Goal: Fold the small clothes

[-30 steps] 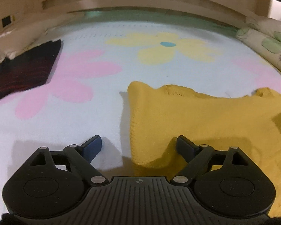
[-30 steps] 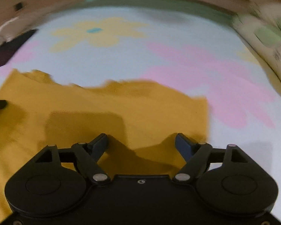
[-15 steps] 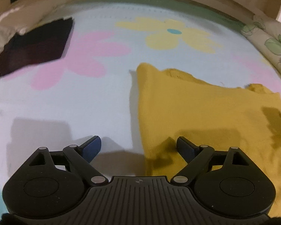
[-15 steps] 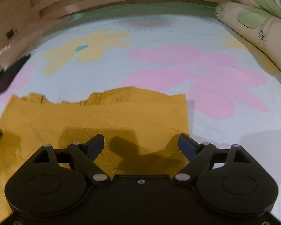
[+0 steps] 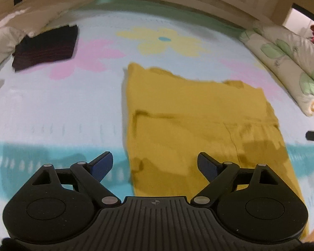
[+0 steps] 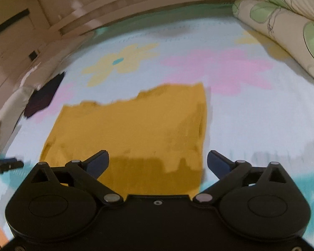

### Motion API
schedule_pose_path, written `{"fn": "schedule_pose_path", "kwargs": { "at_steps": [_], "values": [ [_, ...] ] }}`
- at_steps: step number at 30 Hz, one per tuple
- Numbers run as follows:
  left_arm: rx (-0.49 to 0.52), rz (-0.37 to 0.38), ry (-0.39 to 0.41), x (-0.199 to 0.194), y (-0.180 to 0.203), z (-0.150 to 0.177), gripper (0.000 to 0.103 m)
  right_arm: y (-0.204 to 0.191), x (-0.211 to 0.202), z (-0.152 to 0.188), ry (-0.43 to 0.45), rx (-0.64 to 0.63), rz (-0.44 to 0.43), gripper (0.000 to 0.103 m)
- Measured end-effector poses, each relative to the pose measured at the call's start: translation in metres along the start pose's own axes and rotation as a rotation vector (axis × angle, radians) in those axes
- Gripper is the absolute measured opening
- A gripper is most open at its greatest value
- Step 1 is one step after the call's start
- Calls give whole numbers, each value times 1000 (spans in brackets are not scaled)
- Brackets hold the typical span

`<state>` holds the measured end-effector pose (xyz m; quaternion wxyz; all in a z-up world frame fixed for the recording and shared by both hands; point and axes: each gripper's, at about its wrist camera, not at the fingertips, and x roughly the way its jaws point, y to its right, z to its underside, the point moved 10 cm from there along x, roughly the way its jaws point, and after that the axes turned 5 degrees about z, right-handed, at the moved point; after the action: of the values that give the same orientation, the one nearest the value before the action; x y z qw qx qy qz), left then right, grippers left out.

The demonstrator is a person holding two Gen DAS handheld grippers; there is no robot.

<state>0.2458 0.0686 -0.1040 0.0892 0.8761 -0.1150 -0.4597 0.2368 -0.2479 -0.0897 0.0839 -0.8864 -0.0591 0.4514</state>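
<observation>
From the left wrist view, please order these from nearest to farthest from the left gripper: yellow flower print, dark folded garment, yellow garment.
1. yellow garment, directly ahead of the left gripper.
2. dark folded garment, far left.
3. yellow flower print, centre, far end.

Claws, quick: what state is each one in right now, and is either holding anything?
Left claw: open, holding nothing; the yellow garment lies flat beneath it.
Right claw: jaws opening, nothing between them; garment lies below.
</observation>
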Motion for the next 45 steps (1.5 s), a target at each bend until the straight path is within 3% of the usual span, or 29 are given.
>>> {"fn": "schedule_pose_path", "kwargs": {
  "at_steps": [13,20,33,39,45],
  "values": [
    [-41,47,-135,-1,11,94,88,17,-28,116,-196,138,-27,103],
    [-48,46,-123,-10,16,116,89,16,-39,157,-242,145,-49,103],
    [-113,85,-121,-22,16,140,94,10,-47,186,-282,160,-111,103],
    [-174,120,-117,-19,14,139,102,8,-46,188,-279,157,-102,103],
    [-200,116,-122,-15,13,137,102,6,-44,188,-282,154,-89,103]
  ]
}}
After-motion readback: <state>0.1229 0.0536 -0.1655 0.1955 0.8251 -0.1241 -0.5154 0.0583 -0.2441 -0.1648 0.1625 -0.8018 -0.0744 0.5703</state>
